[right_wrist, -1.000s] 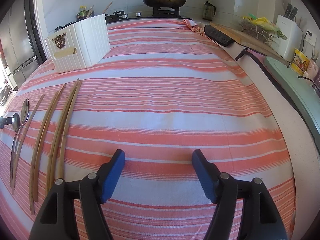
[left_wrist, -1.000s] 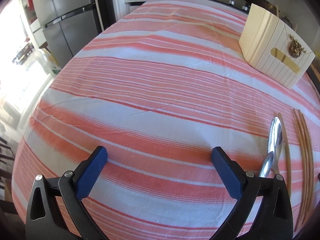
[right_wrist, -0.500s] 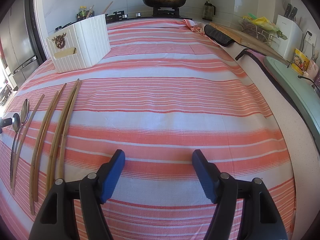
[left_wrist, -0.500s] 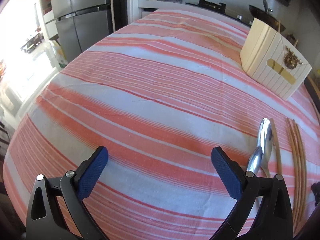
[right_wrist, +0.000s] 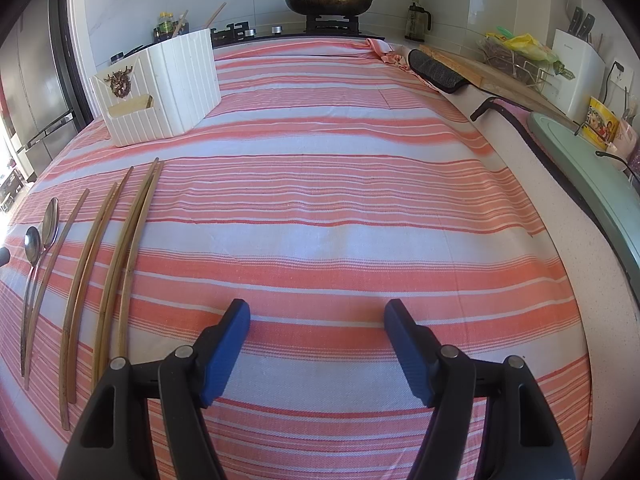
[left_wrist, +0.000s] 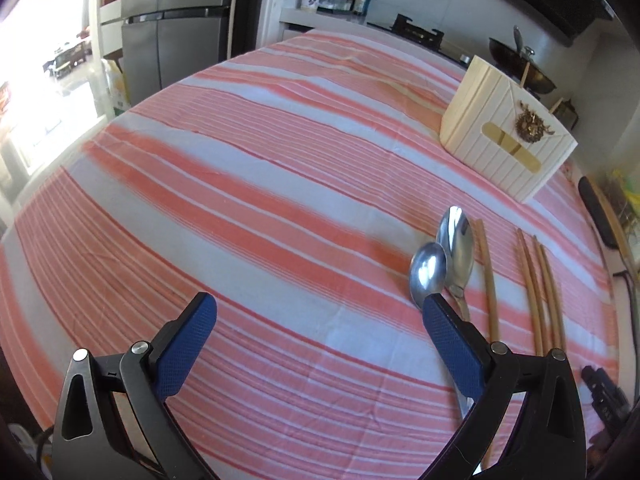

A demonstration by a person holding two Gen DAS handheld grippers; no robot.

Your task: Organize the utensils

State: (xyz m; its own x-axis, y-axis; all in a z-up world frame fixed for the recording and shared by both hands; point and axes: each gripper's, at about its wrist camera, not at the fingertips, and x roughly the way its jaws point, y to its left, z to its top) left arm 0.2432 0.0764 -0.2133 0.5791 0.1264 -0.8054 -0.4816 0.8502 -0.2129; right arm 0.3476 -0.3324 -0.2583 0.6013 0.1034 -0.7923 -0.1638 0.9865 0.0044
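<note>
A bench [right_wrist: 340, 208] covered by a cloth striped in orange and white is shown from both wrist views. The left tongs [left_wrist: 320, 332] are seen with the jaws wide apart and nothing between them; only striped cloth lies in the gap. The right tongs [right_wrist: 318, 328] are likewise held well open above bare cloth, with nothing gripped.

The utensils are laid in a row on the left part of the bench as seen from the right wrist view. Two metal spoons are placed farthest left: a small spoon [left_wrist: 427, 274] and a large spoon [left_wrist: 456, 240], bowls toward the far side and overlapping. In the left wrist view the small spoon's bowl lies just beyond the tip of the right-hand finger [left_wrist: 452, 350] of the left tongs; contact cannot be told. Wooden chopsticks [right_wrist: 120, 248] lie just right of the spoons, roughly parallel, running from near to far.

A white ribbed holder [right_wrist: 160, 88] with a gold ornament and a front pocket stands upright on the far left of the bench, well apart from the utensils. A lidded pan [right_wrist: 328, 0] rests on the stove beyond the bench.
</note>
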